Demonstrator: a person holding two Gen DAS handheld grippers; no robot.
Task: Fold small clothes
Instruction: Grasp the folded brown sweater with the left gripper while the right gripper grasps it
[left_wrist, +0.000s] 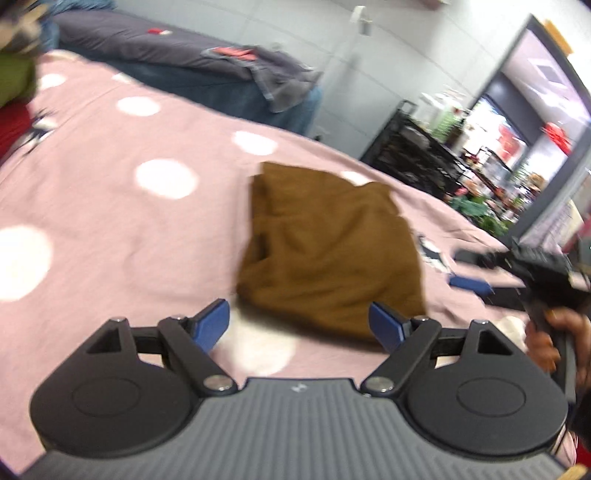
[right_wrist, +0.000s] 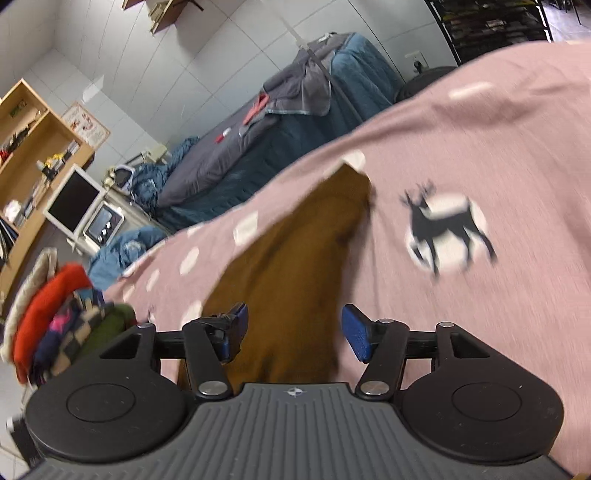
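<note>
While the brown garment lies bundled on the bed, entries as follows.

Item: brown garment (left_wrist: 328, 254), already doubled over into a rough, lumpy packet; edges uneven, one corner peaked at the far end.
Location: on the pink spotted bedspread (left_wrist: 122, 229), just ahead of both tools; in the right wrist view, beside the printed deer motif (right_wrist: 445, 230).
Left gripper (left_wrist: 299, 325): spread wide, nothing between the blue pads (left_wrist: 212, 323); near edge of the cloth just beyond the tips, no contact visible.
Right gripper (right_wrist: 293, 332): also wide apart, brown cloth lying between and beneath the fingers, pads not pressing on it; seen in the left wrist view as a dark blurred shape at far right, held by a hand (left_wrist: 554, 343).
Finished stock: stack of folded clothes (right_wrist: 62, 321), red, green and checked, at the bed's edge.
Background: second bed with grey and blue covers (right_wrist: 266, 147), wooden shelving, white monitor.
Step in hand, as judged: released after a fold; squaring or a last fold likely due.
Method advised: take the two near corners at matching points, pinch through all layers, lift low, carry across evenly, lay down flat, smooth before letting go.
Caution: thick bundle prone to slipping open; blur hides exact layer count.
</note>
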